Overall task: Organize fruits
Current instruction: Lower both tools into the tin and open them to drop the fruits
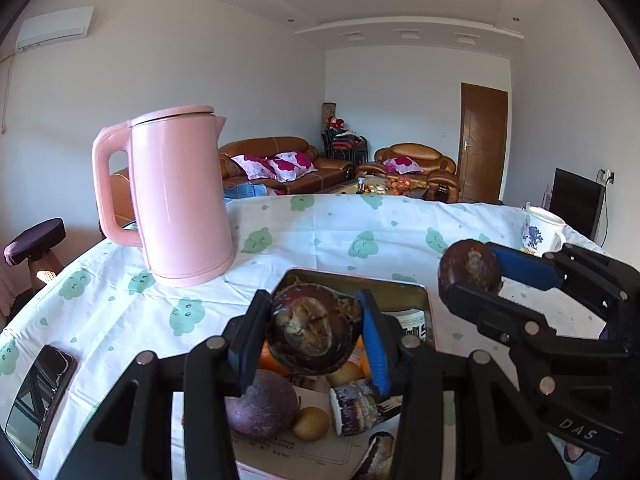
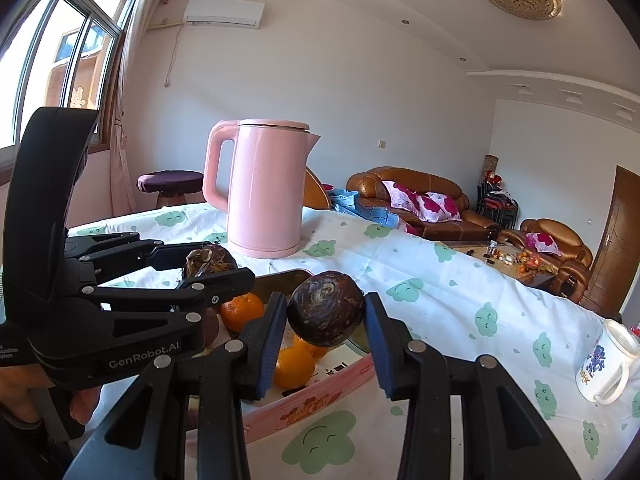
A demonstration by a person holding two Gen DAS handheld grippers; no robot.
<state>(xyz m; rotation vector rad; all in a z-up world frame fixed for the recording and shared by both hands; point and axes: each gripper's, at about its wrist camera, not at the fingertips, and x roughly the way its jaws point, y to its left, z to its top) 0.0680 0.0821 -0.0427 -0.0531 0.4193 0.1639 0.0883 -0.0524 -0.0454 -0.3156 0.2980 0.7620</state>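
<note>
Across the surface (image 1: 320, 228), covered by a white cloth printed with green cloud faces, a tall pink kettle (image 1: 176, 196) is seen standing upright beyond the fruit tray (image 2: 320, 392). Nearer the cameras, the pink-walled tray is seen holding oranges (image 2: 294, 366), a purple fruit (image 1: 262, 408), a small yellow fruit (image 1: 311, 423) and cut dark-skinned pieces (image 1: 360, 402). A printed white mug (image 2: 610, 364) is placed well apart on the right side of the surface, and a dark phone (image 1: 40, 400) is laid flat near the left edge. Above the tray, two dark brown round fruits are held clear of the surface. The first dark fruit (image 1: 314, 332) is clamped between the blue pads of the left claw (image 1: 314, 340), which is narrowed onto its sides. The second dark fruit (image 2: 326, 308) is gripped in the same way by the right claw (image 2: 326, 322), its pads pressed against both flanks. Both claws are seen side by side, close together, with the right one's fruit just beyond the tray's far right corner in the left wrist view. A hand (image 2: 82, 400) is partly seen wrapped around the left claw's handle.
</note>
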